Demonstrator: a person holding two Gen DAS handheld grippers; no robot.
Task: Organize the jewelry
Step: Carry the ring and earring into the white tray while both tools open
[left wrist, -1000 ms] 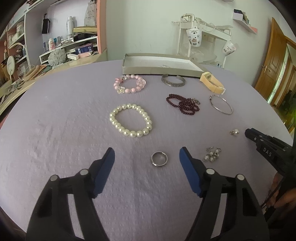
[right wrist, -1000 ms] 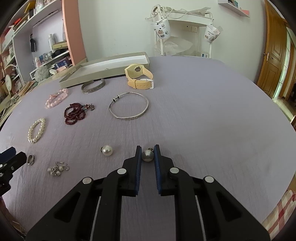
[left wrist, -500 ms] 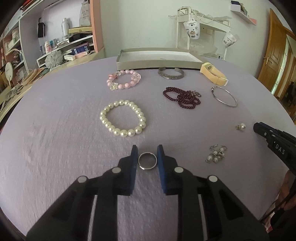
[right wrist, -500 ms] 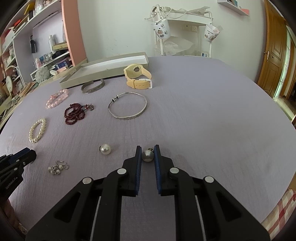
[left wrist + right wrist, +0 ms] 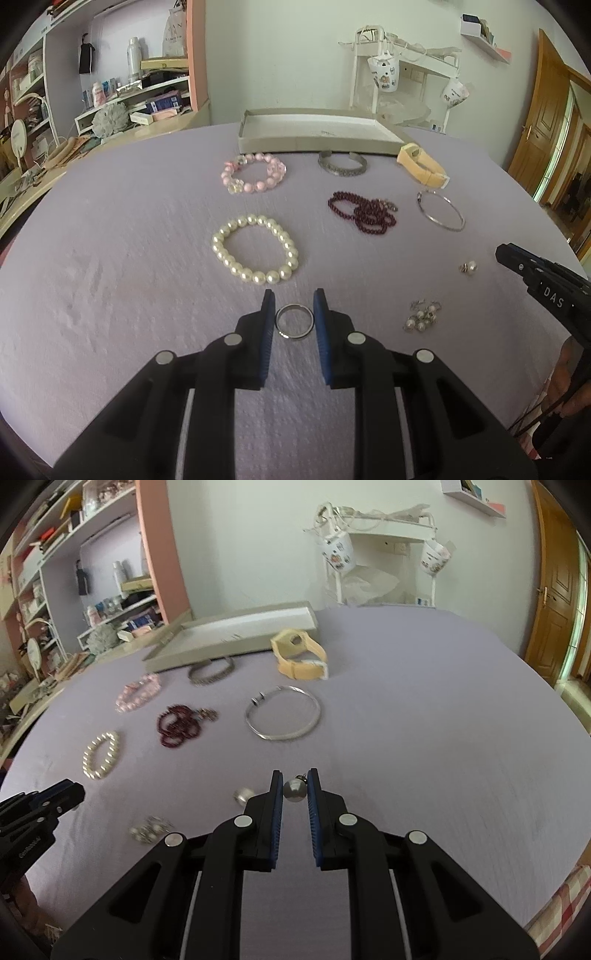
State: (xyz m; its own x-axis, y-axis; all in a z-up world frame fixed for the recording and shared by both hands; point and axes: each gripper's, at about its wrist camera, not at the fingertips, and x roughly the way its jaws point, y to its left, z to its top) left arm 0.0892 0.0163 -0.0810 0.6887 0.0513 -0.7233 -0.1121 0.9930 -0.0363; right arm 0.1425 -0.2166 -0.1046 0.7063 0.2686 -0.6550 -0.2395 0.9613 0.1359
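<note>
My left gripper (image 5: 294,312) is shut on a silver ring (image 5: 294,321), just above the lilac tablecloth (image 5: 129,258). My right gripper (image 5: 294,788) is shut on a grey pearl earring (image 5: 294,789) and holds it above the cloth. A second pearl earring (image 5: 242,795) lies just left of the right fingers; it also shows in the left wrist view (image 5: 469,266). A shallow grey box (image 5: 317,131) stands open at the far edge of the table.
On the cloth lie a white pearl bracelet (image 5: 255,249), a pink bead bracelet (image 5: 255,173), a silver cuff (image 5: 341,166), a dark red bead strand (image 5: 364,212), a thin silver bangle (image 5: 441,210), a yellow watch (image 5: 421,166) and a pearl earring cluster (image 5: 421,317).
My left gripper has closed from wide open onto the silver ring. My right gripper has risen and swung with the grey pearl earring; that view is now blurred.
</note>
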